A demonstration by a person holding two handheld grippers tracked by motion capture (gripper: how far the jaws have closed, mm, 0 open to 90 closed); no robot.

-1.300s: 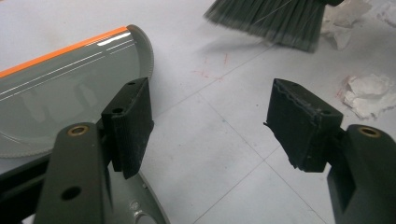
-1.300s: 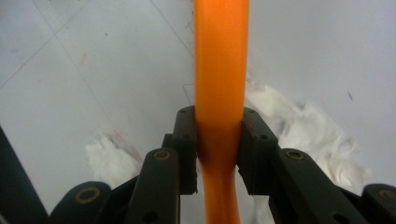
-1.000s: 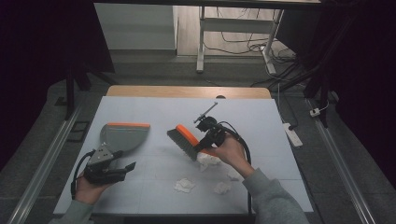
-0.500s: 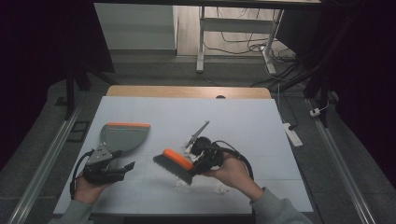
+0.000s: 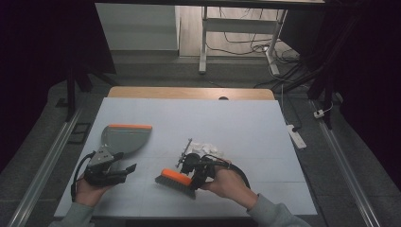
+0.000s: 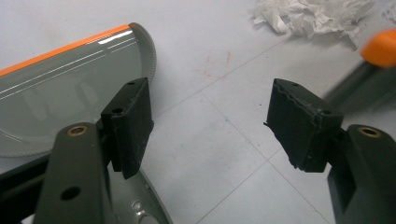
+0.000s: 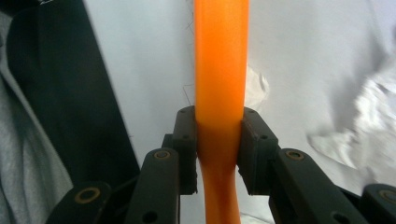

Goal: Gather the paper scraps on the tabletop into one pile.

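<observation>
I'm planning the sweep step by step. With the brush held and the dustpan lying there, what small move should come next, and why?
Probably close the left tongs on the dustpan handle. They stand open just over it, gripping nothing, while the right tongs already clamp the brush, whose bristles are on the table. The paper scraps lie loose beside the brush, so the pan likely needs steadying before sweeping.

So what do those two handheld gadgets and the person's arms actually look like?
Both grippers, left gripper and right gripper, are black, each with two blocky ridged jaws on arms with brass-coloured rivets. A grey plate tops the left one; black cables trail behind. The sleeves are light grey.
</observation>
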